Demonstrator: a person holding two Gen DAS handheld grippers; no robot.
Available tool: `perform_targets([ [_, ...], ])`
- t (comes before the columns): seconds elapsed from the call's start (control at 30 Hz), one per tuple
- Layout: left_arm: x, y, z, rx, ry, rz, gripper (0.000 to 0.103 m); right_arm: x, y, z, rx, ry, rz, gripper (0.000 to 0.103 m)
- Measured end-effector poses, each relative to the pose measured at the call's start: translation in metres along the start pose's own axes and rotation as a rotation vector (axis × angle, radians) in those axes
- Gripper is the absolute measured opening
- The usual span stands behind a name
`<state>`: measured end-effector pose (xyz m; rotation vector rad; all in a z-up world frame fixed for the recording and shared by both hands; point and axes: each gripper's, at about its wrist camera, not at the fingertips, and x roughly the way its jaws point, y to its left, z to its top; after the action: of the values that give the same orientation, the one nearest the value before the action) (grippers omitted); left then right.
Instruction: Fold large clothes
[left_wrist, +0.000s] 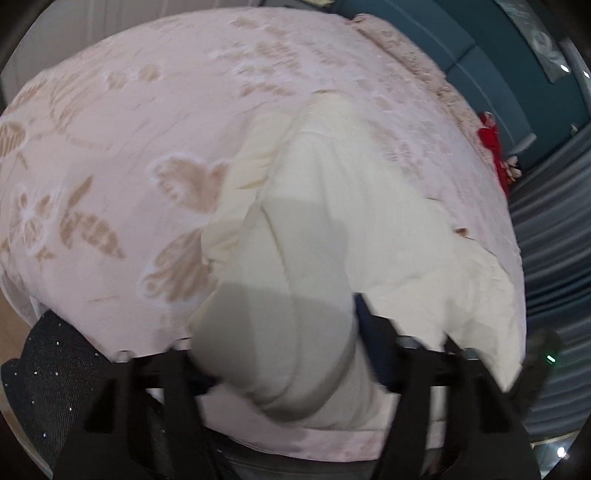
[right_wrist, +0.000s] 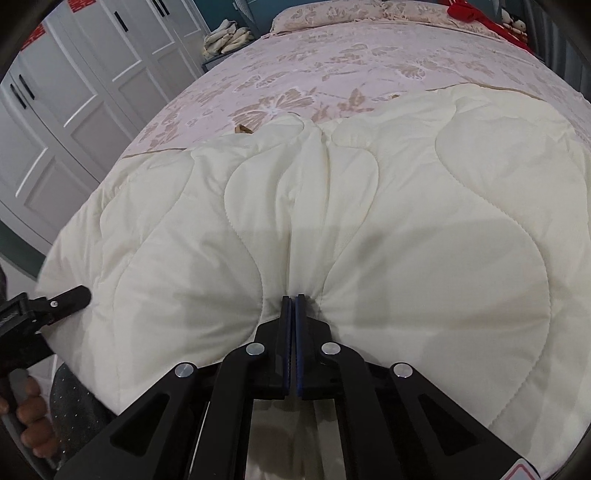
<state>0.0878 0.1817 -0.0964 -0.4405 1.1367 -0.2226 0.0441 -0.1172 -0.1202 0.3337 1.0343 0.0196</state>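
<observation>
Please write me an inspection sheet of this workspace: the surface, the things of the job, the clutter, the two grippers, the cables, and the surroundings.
Surface: bed with a pink floral bedspread, pillow at its far end.
Job's things: cream quilted comforter spread over the near part of the bed, gathered into pleats at the near edge.
Clutter: red item by the pillow; small brown tag at the comforter's far edge.
Grippers: right gripper shut on the comforter's pinched edge; left gripper has a thick fold between its jaws, blurred, contact unclear.
Cables: nothing seen.
Surroundings: white wardrobe doors; folded bedding pile beside the bed; teal wall; grey curtain.
</observation>
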Motion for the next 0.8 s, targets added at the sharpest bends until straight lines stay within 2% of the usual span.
perform_targets([
  [0.07, -0.014, -0.020, 0.003, 0.046, -0.030, -0.012, 0.037, 0.003, 0.000, 0.003, -0.004, -0.002, -0.003, 0.000],
  [0.2, -0.044, -0.070, 0.010, 0.143, -0.102, -0.056, 0.033, 0.000, -0.005, 0.011, 0.021, 0.008, 0.027, 0.000],
  [0.27, -0.056, -0.093, 0.012, 0.193, -0.129, -0.055, 0.032, -0.024, -0.012, 0.010, 0.090, 0.010, 0.089, 0.000],
  [0.37, -0.067, -0.115, 0.014, 0.248, -0.151, -0.053, 0.032, -0.064, -0.013, -0.005, 0.056, -0.027, 0.116, 0.000],
  [0.47, -0.072, -0.133, 0.012, 0.294, -0.166, -0.041, 0.032, -0.089, -0.019, -0.036, 0.066, -0.008, 0.141, 0.000],
  [0.6, -0.077, -0.158, 0.004, 0.348, -0.181, -0.025, 0.032, -0.079, -0.024, -0.058, 0.100, 0.034, 0.160, 0.000],
  [0.8, -0.081, -0.182, -0.017, 0.409, -0.150, -0.046, 0.031, -0.050, -0.022, -0.061, 0.113, 0.070, 0.183, 0.000],
])
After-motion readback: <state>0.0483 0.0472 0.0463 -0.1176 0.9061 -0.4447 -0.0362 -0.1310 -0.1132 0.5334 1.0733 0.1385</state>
